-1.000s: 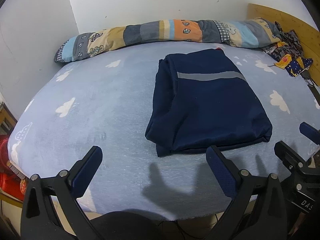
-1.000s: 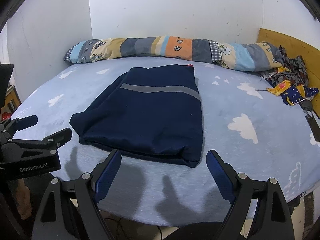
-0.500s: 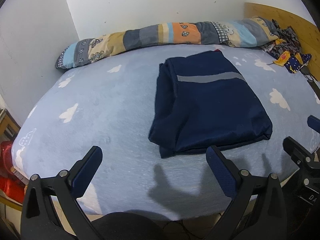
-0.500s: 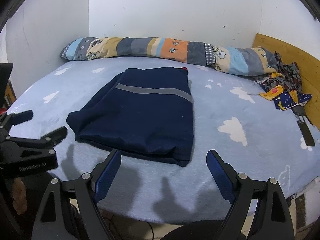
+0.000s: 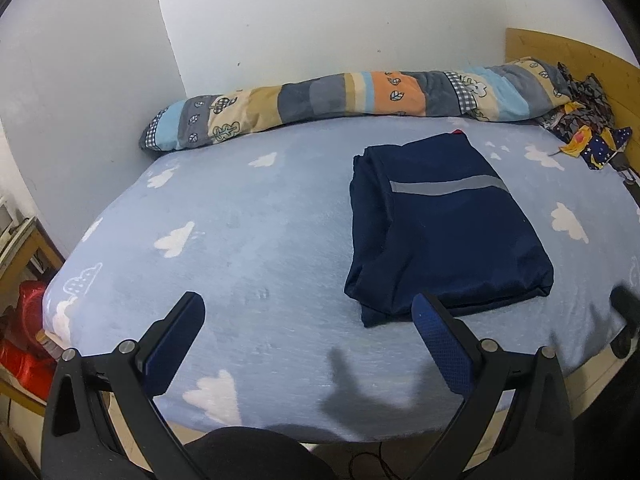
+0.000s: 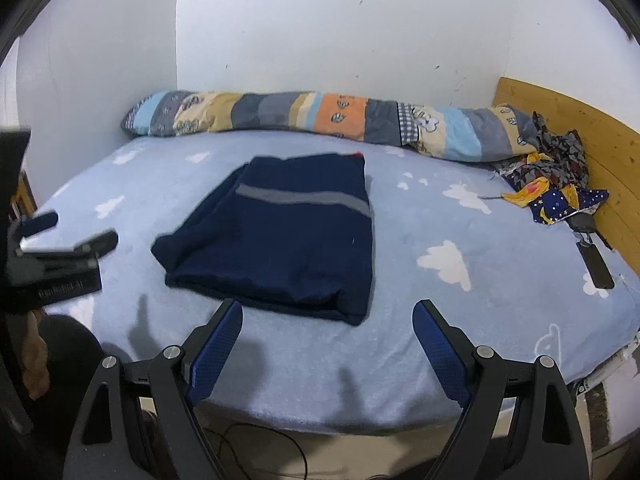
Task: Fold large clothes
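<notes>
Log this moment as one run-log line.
garment: folded, flat on bed | left gripper: open, empty | right gripper: open, empty

Left tongs [image 6: 60,236] motion-blurred at frame edge (label unreadable); right tongs' tip [image 5: 624,312] blurred, mostly cut off.

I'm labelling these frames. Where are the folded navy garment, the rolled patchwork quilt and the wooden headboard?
folded navy garment [image 6: 288,236]: right wrist view, middle of its top panel.
rolled patchwork quilt [image 6: 340,118]: right wrist view, orange patch.
wooden headboard [image 6: 560,114]: right wrist view, bare upper board.
</notes>
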Demonstrator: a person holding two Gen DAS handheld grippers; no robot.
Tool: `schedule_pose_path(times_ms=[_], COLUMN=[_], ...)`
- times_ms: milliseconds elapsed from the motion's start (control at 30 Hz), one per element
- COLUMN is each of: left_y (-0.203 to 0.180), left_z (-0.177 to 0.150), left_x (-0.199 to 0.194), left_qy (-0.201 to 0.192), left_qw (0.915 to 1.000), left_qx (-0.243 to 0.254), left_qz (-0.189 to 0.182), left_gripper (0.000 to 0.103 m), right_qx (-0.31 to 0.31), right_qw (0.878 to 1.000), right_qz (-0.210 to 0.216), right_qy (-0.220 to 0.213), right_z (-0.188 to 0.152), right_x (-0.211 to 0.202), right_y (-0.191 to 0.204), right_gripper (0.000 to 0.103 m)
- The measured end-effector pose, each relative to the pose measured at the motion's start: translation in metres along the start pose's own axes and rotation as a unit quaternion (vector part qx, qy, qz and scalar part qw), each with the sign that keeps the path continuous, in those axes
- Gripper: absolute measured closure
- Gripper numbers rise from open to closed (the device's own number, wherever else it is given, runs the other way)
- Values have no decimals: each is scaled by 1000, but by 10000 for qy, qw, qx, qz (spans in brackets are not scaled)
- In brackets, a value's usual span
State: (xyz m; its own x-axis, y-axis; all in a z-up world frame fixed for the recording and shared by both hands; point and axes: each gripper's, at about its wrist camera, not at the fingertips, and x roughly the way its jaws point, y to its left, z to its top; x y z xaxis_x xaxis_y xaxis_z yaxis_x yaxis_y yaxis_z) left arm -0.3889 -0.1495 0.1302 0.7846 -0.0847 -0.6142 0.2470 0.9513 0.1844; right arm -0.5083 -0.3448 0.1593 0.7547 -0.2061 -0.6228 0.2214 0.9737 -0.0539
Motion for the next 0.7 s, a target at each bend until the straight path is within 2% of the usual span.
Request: schedule_pose_path(times_ms=[167, 300, 367, 533, 567, 700], left_y=[3, 10, 17, 37, 45, 71], left_z=[6, 16, 26, 48, 54, 66], left_x=[0, 7, 14, 50, 65, 120], left_qy=[26, 172, 221, 586, 718, 1109], left_qw=[10000, 9998, 9996, 9980, 9969, 9921], left_qx=[82, 103, 71, -209, -308, -458], left_qz=[43, 26, 169, 126, 93, 365], left_gripper=[0, 0, 0, 0, 0, 0], right_qx=[184, 334, 467, 835, 894, 994], right_qw=[9998, 9994, 9985, 9916, 9899, 9829], right_qz=[58, -24, -68, -316, -351, -646], right_qy=[-82, 83, 294, 934, 1041, 1412], right_z=[29, 58, 72, 89, 89, 83], right_x=[9, 38, 63, 136, 149, 210], right_y=[-25, -63, -88, -150, -160, -194], right_gripper=[12, 8, 8, 8, 8, 8])
